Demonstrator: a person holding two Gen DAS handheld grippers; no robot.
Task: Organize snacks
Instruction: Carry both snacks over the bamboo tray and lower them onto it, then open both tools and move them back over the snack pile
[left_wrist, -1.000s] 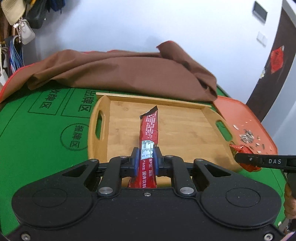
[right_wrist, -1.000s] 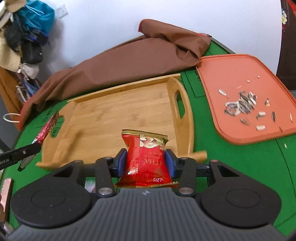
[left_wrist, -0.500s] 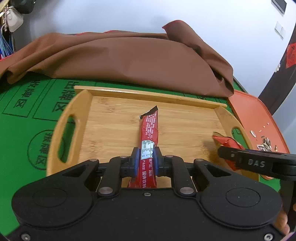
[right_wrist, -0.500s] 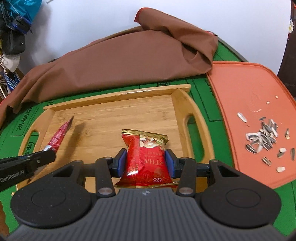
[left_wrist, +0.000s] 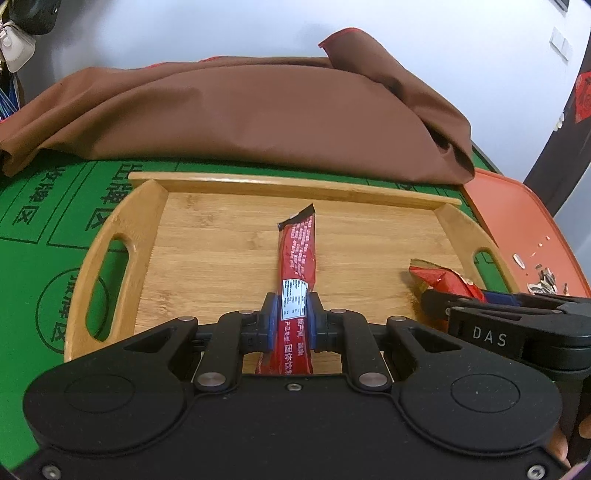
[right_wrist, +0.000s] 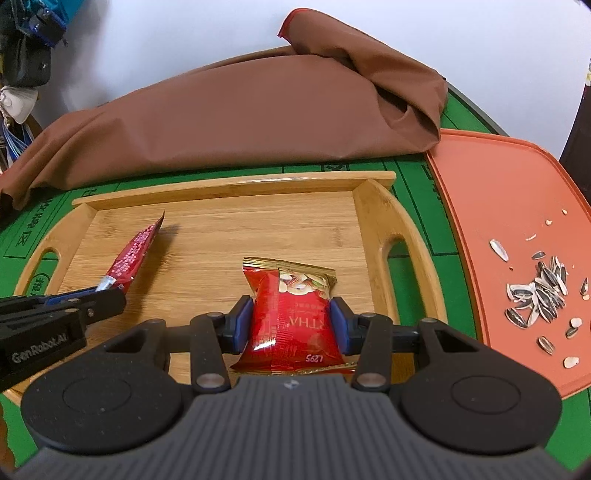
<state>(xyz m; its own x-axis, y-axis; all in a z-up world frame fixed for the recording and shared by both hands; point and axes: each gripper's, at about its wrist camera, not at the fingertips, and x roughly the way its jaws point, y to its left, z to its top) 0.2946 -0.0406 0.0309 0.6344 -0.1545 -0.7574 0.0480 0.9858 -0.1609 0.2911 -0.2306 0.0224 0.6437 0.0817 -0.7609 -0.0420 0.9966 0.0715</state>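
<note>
My left gripper (left_wrist: 293, 314) is shut on a long red stick packet (left_wrist: 297, 251) and holds it over the middle of the bamboo tray (left_wrist: 207, 229). My right gripper (right_wrist: 291, 321) is shut on a red nut packet (right_wrist: 291, 314) over the tray's right half (right_wrist: 369, 221). The right gripper and nut packet (left_wrist: 443, 280) show at the right of the left wrist view. The left gripper and stick packet (right_wrist: 136, 254) show at the left of the right wrist view. I cannot tell whether either packet touches the tray floor.
The tray lies on a green printed table mat (left_wrist: 44, 229). A brown cloth (left_wrist: 258, 118) is heaped behind the tray. An orange board (right_wrist: 509, 221) with sunflower seed shells (right_wrist: 539, 295) lies right of the tray. Bags hang at the far left (right_wrist: 26, 55).
Both grippers have moved forward over the tray with their packets still held. The nut packet has come from beside the tray's right end to above its floor.
</note>
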